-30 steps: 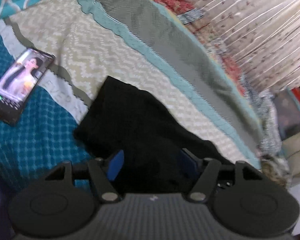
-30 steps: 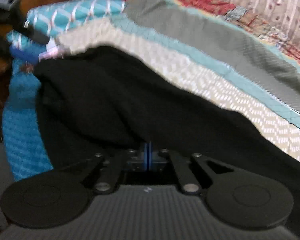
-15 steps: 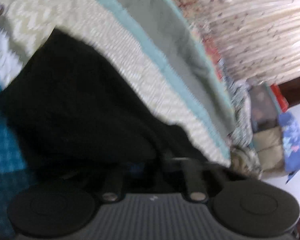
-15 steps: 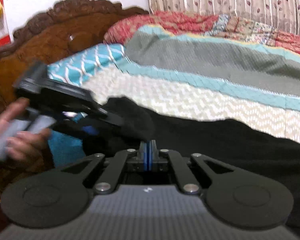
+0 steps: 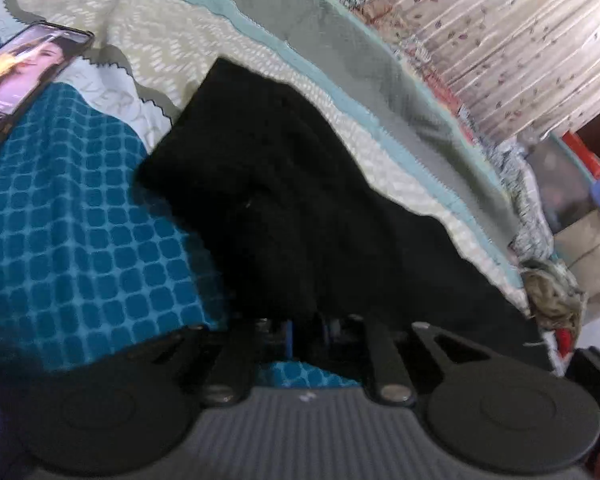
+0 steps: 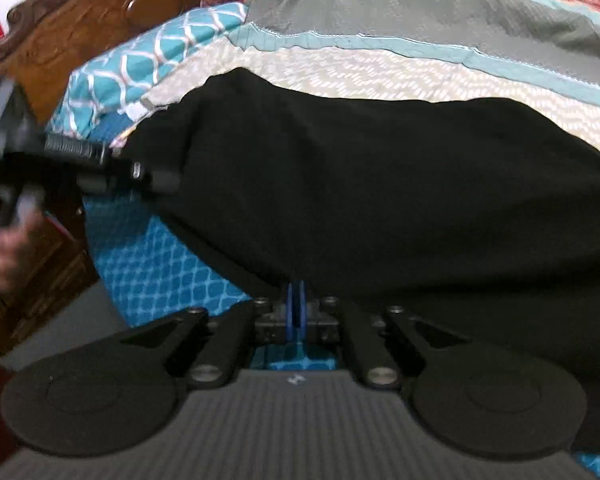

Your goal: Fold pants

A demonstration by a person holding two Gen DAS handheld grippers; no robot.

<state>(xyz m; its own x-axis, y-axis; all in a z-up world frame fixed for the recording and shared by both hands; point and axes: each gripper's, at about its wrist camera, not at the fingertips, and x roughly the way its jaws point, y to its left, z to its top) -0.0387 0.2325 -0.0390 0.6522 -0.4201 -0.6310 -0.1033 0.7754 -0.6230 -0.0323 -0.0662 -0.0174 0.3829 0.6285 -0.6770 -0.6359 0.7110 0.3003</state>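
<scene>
The black pants (image 5: 300,184) lie spread across the bed, reaching from the near edge out to the zigzag blanket. My left gripper (image 5: 308,330) is low at their near edge. Its jaws are opening slightly, with a bunch of black cloth still between the blue pads (image 5: 288,336). The pants (image 6: 380,184) also fill the right wrist view. There my right gripper (image 6: 296,300) pinches their near hem, its jaws starting to open with only a thin gap between the pads. The left gripper (image 6: 100,168) and the hand (image 6: 8,248) holding it show at the left of that view.
A phone (image 5: 24,76) with its screen lit lies on the bed at the far left. Under the pants are a teal checked bedspread (image 5: 80,220) and striped blankets (image 5: 360,64). A carved wooden headboard (image 6: 100,28) and a teal pillow (image 6: 148,60) stand behind. A curtain (image 5: 500,40) hangs at the far side.
My left gripper went from wide open to nearly closed around the cloth. Both grippers rose with the pants, then came back down to the bed. The phone is in view again.
</scene>
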